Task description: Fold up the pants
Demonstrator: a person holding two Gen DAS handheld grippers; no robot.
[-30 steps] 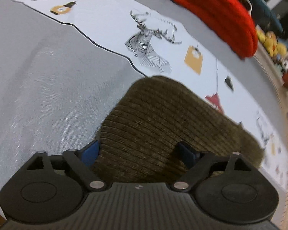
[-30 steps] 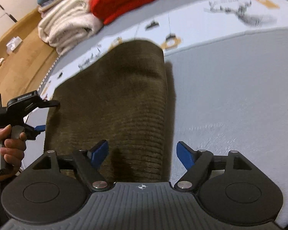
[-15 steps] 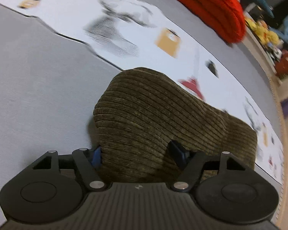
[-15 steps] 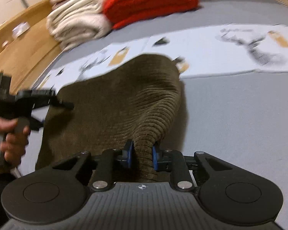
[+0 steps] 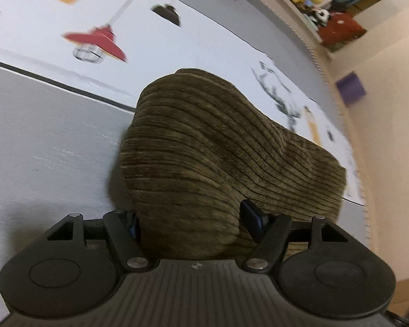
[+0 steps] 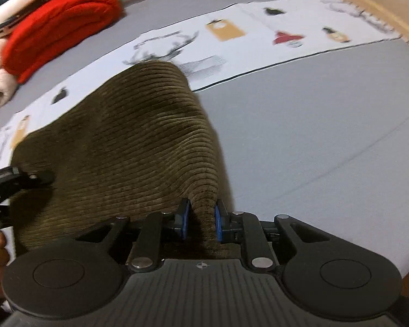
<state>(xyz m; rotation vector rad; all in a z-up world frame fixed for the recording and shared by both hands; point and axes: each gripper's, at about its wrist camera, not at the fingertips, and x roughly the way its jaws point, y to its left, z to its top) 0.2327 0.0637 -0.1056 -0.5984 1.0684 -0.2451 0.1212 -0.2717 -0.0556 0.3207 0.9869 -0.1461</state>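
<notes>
Gripping the olive corduroy pants [image 6: 128,147] with both claws, the person looks to be partway into a fold. The right gripper [image 6: 200,222] is pinched tight on a bunched ridge of the cloth, its jaws having just been closing with the fabric between them. The left gripper [image 5: 193,219] has also just narrowed, and it sits around a much fatter wad; its jaws stand fairly wide but both blue pads seem pressed into the corduroy, so it reads as a clamp on a thick bundle.

The pants are on the grey bed cover [image 6: 313,136], partly lapping onto the white printed sheet [image 6: 259,43], with the near edge lifted and the rest draped away from both claws. That's the bit that matters: the garment lies forward of the grippers, its long side running across between them, one claw near each end of the near edge. So the likely move is carrying that edge forward over the far part, both hands travelling level or the fold goes skewed. A red knit pile [image 6: 60,24] sits well beyond.
</notes>
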